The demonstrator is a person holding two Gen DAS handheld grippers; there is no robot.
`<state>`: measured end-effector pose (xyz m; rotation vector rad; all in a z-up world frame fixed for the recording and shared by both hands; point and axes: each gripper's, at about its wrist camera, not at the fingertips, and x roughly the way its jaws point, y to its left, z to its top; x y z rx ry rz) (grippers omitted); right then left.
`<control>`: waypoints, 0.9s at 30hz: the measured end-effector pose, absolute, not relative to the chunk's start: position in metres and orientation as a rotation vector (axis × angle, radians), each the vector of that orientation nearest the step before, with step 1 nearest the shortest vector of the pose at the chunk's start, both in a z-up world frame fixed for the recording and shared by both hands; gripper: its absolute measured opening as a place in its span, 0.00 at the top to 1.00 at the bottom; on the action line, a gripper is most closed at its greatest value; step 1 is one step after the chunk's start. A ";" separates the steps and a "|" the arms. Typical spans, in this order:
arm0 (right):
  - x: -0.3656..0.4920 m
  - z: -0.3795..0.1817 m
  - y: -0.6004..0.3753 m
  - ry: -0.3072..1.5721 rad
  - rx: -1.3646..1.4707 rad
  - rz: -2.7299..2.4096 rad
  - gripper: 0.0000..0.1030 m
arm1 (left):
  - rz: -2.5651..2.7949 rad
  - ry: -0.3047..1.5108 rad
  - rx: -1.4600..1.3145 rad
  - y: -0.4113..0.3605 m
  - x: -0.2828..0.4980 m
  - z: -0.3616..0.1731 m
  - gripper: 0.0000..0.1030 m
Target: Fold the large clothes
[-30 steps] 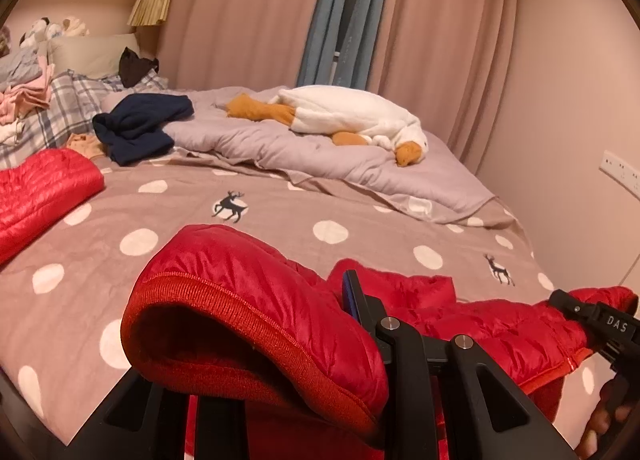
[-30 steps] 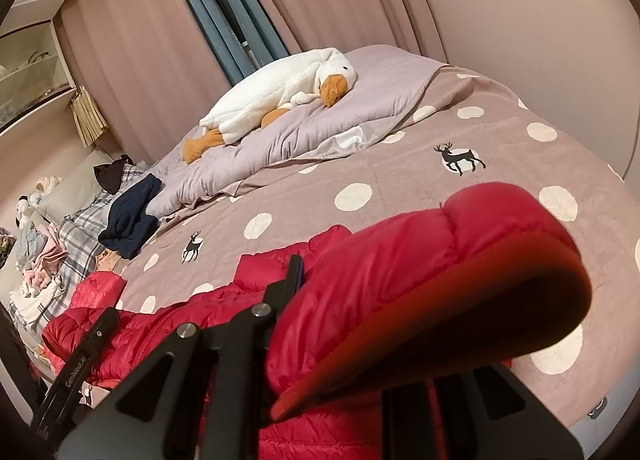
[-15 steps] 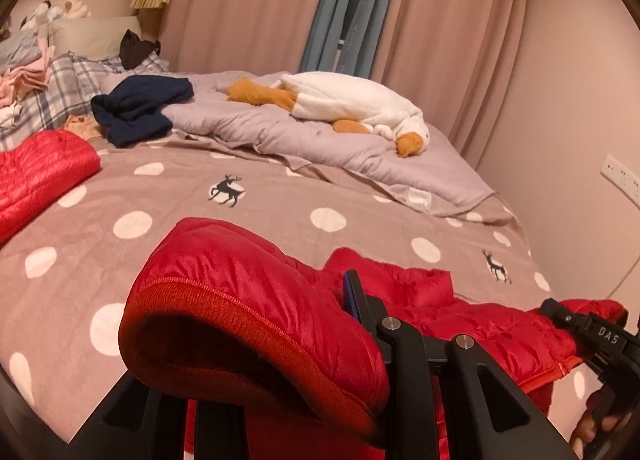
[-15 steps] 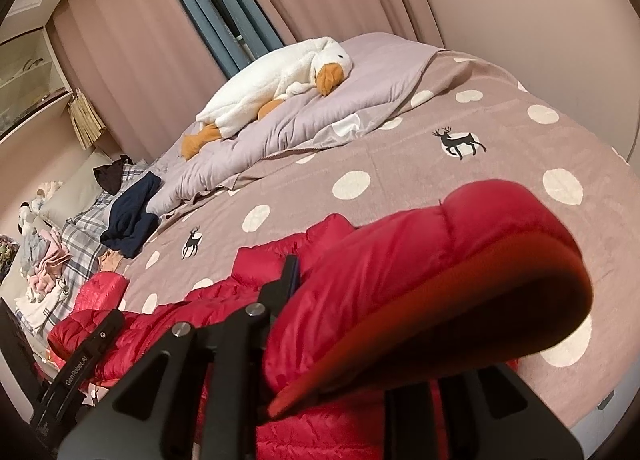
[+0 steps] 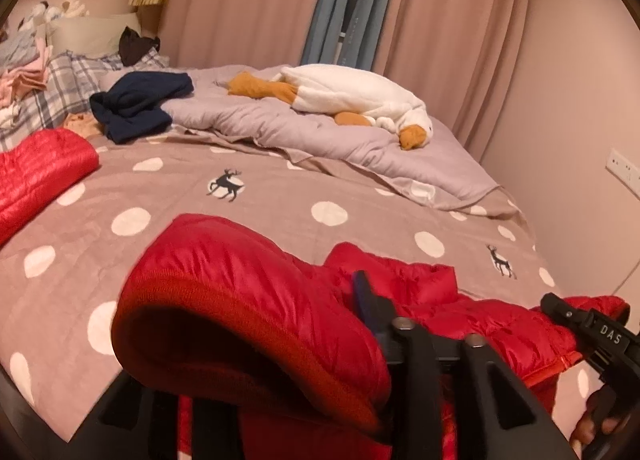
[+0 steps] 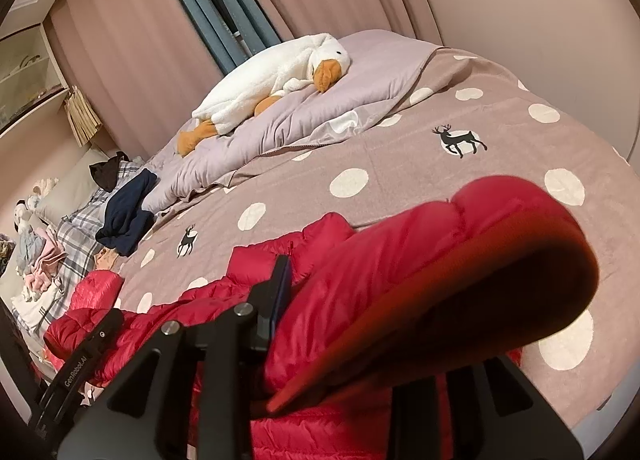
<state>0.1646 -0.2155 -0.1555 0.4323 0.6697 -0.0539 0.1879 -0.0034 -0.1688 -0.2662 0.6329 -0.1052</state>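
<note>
While jaws of both grippers part, red quilted puffer jacket (image 5: 472, 312) lies between each pair, draped over fingers. Left gripper (image 5: 280, 364): ribbed cuff bulges lower centre; pad contact hidden, grip cannot be told. Right gripper (image 6: 392, 324): same, cuff lower right. Jacket body sprawls across brown polka-dot deer blanket (image 5: 280, 195), lower frame. White plush goose (image 5: 360, 99) on lilac duvet (image 5: 312, 131), upper centre.

The puffy red jacket (image 5: 460, 300) lies spread across the near edge of the bed (image 5: 280, 195), both cuffs lifted up.
</note>
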 end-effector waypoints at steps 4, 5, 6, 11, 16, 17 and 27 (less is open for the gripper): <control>0.164 -0.156 -0.215 0.667 0.444 -0.047 0.59 | -0.123 0.632 -0.304 -0.002 0.188 -0.170 0.42; 0.164 -0.156 -0.216 0.665 0.441 -0.050 0.58 | -0.122 0.636 -0.300 -0.002 0.188 -0.170 0.42; 0.163 -0.155 -0.216 0.663 0.438 -0.053 0.57 | -0.121 0.637 -0.294 -0.003 0.188 -0.170 0.42; 0.164 -0.156 -0.218 0.662 0.451 -0.061 0.51 | -0.115 0.654 -0.293 -0.004 0.191 -0.171 0.39; 0.165 -0.158 -0.222 0.663 0.483 -0.077 0.41 | -0.093 0.680 -0.291 -0.003 0.194 -0.176 0.28; 0.165 -0.158 -0.222 0.663 0.485 -0.080 0.39 | -0.093 0.683 -0.293 -0.002 0.195 -0.177 0.27; 0.161 -0.155 -0.223 0.640 0.493 -0.085 0.15 | -0.120 0.703 -0.364 0.006 0.198 -0.177 0.07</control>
